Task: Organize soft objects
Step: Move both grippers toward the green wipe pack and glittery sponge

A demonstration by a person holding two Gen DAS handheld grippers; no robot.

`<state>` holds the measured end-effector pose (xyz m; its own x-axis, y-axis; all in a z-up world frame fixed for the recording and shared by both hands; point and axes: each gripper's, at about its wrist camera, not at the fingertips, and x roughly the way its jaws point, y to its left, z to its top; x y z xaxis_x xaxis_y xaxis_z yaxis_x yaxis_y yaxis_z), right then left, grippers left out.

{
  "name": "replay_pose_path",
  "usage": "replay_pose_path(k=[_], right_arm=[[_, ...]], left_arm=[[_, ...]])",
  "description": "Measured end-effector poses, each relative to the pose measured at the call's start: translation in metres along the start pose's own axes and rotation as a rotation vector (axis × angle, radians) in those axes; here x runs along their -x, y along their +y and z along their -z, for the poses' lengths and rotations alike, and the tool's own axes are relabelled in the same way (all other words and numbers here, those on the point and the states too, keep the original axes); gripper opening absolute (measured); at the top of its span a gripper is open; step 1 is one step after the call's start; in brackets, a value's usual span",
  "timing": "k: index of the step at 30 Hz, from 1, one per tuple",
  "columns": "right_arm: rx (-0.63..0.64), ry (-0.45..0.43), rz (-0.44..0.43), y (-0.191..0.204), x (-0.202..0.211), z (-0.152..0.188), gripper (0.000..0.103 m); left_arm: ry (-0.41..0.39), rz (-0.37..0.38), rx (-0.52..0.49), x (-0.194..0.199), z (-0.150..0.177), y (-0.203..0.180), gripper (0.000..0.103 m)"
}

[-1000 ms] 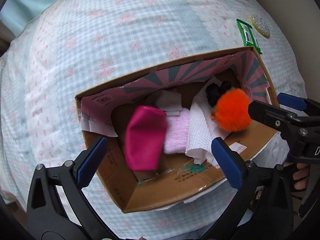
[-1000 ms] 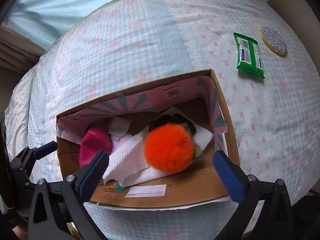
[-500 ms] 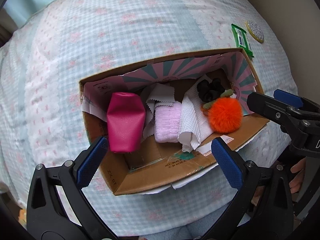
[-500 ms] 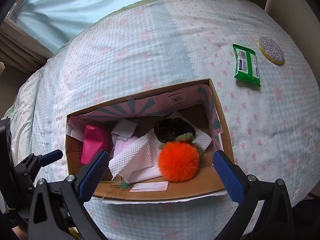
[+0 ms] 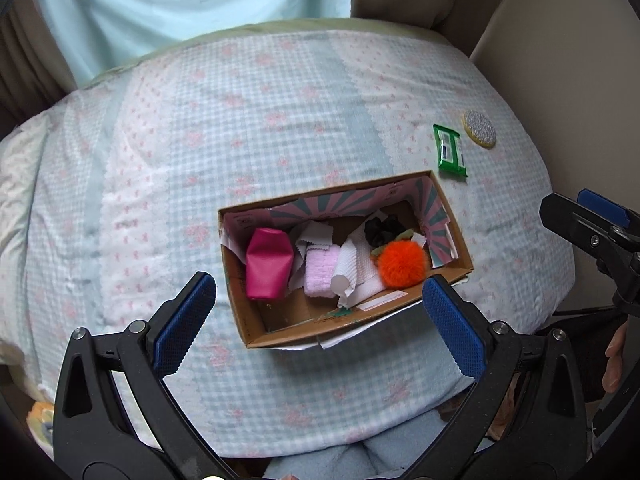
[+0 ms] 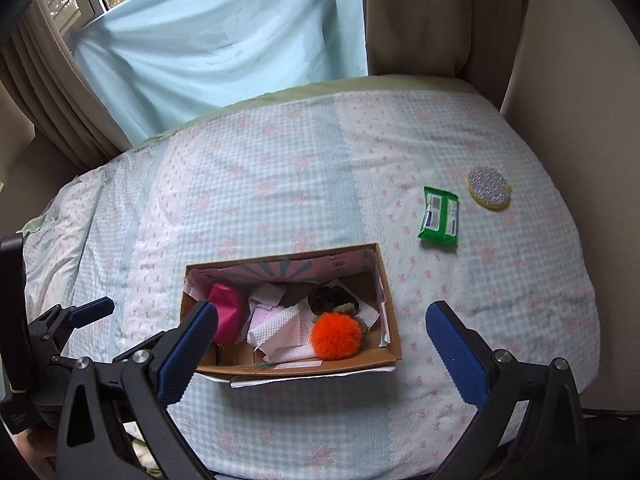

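My left gripper point(image 5: 318, 306) has its 2 blue pads spread wide with nothing between them, and my right gripper point(image 6: 320, 342) is spread the same way, also empty. Both hang above the cardboard box point(image 5: 280, 330), which sits just ahead of the fingertips on the checked bedspread point(image 5: 240, 128). Inside the box, nearest my left tool's left pad, I see the magenta pouch point(image 5: 267, 264); next to it toward the right lie a pale pink cloth point(image 5: 320, 276), a white waffle towel point(image 5: 356, 276) and the orange pompom point(image 5: 401, 264), with a dark scrunchie point(image 5: 382, 229) just behind the pompom. Well ahead and to the right of my right tool, outside the box, a green wipes pack point(image 6: 439, 218) lies beside a glittery round pad point(image 6: 489, 188)
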<state>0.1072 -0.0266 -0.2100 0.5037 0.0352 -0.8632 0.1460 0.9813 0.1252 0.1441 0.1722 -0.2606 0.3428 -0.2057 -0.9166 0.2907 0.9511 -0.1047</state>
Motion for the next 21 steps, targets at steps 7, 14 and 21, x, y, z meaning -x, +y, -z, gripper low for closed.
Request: replay_pose_path(k=[7, 14, 21], right_arm=[[-0.015, -0.127, 0.082, -0.014, 0.066, -0.007, 0.103], [-0.024, -0.241, 0.212, -0.045, 0.113, -0.007, 0.103], [-0.04, -0.286, 0.201, -0.101, 0.125, -0.021, 0.103]], left_arm=[[-0.151, -0.032, 0.011, 0.059, -0.012, -0.011, 0.103], [-0.262, 0.003, -0.028, 0.08, -0.025, -0.032, 0.103], [-0.293, 0.016, -0.017, 0.084, -0.043, -0.062, 0.103]])
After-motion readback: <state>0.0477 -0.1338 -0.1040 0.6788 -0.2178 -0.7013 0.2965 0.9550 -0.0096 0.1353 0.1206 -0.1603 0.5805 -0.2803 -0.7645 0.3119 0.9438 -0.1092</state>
